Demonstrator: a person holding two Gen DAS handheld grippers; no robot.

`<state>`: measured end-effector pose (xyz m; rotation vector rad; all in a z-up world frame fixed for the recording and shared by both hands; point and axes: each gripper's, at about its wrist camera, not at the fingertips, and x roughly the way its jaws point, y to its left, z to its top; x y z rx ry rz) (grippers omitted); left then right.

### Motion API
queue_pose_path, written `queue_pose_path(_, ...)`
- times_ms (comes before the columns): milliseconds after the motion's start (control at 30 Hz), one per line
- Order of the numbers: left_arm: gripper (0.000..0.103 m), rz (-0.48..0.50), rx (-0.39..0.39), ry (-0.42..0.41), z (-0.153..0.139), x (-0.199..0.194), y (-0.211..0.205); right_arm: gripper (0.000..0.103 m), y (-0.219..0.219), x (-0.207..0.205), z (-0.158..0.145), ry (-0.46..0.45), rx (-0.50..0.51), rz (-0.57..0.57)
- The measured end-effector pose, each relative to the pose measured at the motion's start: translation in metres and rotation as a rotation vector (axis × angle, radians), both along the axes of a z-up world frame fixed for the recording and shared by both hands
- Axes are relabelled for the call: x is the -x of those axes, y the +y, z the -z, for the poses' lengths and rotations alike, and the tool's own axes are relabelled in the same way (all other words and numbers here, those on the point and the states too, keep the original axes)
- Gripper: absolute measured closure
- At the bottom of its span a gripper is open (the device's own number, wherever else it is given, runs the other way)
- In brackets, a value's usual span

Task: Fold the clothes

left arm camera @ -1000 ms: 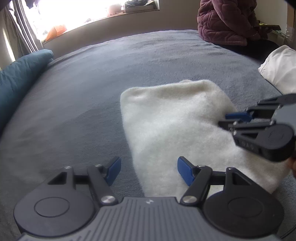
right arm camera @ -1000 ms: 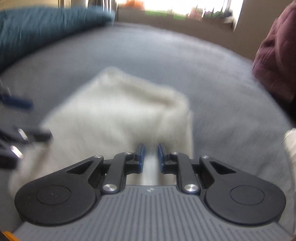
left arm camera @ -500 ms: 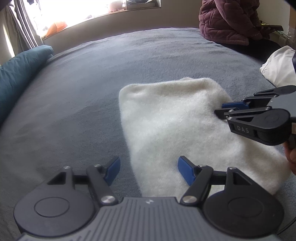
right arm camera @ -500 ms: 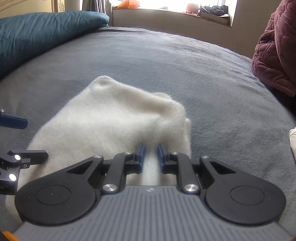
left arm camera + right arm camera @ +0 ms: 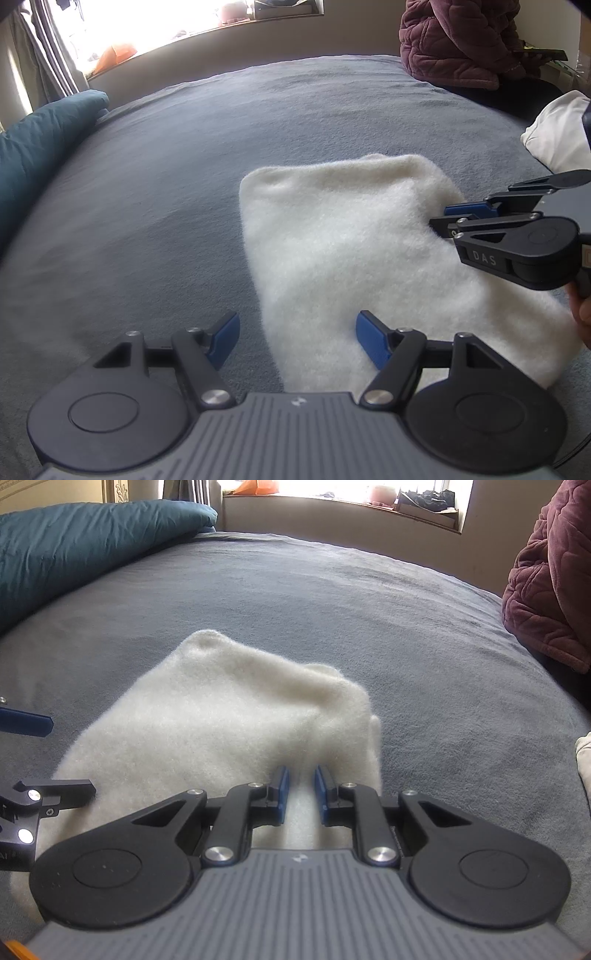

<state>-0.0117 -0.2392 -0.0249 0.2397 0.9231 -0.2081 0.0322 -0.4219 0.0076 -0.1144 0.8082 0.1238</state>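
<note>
A white fleecy garment (image 5: 343,243) lies folded into a rectangle on the grey bed (image 5: 184,155); it also shows in the right wrist view (image 5: 221,716). My left gripper (image 5: 297,341) is open and empty, its jaws spanning the garment's near left edge. My right gripper (image 5: 302,788) hovers low over the garment's right edge with its jaws narrowly apart; a ridge of white cloth lies between them, and I cannot tell whether they grip it. The right gripper also shows in the left wrist view (image 5: 448,218).
A teal duvet (image 5: 74,550) lies along the bed's left side. A person in a maroon quilted jacket (image 5: 458,37) sits at the far right edge. Another white garment (image 5: 557,133) lies at the right. A window sill (image 5: 207,33) runs behind the bed.
The right gripper has shifted slightly along the garment's right edge and steadied. The left gripper has stayed open in place. The garment has not moved.
</note>
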Motion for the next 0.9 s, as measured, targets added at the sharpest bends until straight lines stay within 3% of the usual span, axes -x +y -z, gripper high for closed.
queue_pose_path(900,0.031,0.011,-0.010,-0.014,-0.0007,0.0032,0.0013,0.088,0.0006,0.0006,0.0025,-0.008,0.003,0.007)
